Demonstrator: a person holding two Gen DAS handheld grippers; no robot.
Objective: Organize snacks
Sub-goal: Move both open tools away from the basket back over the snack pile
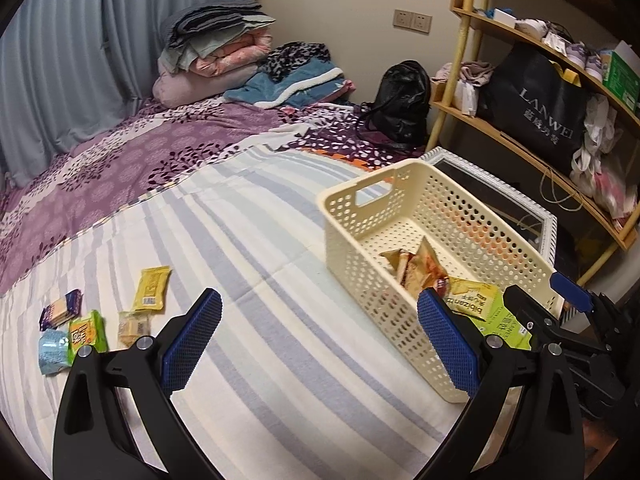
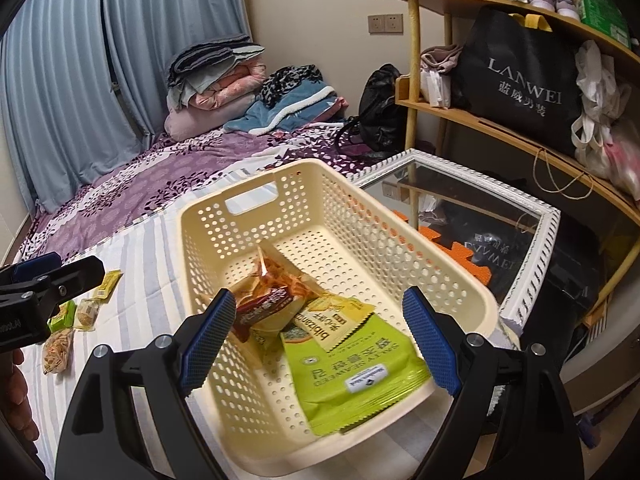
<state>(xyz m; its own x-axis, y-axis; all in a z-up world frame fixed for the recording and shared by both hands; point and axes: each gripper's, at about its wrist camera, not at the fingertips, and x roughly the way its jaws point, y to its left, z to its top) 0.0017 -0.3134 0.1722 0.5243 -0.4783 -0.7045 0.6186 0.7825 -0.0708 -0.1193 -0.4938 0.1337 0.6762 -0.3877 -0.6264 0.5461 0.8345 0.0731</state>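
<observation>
Both of your tongs are released with nothing in them. Your right tongs hang right over the near end of the cream basket, where the green seaweed bag and other packets already lie. Your left tongs hover above the striped bed, basket just to their right, loose snack packets to their left.
</observation>
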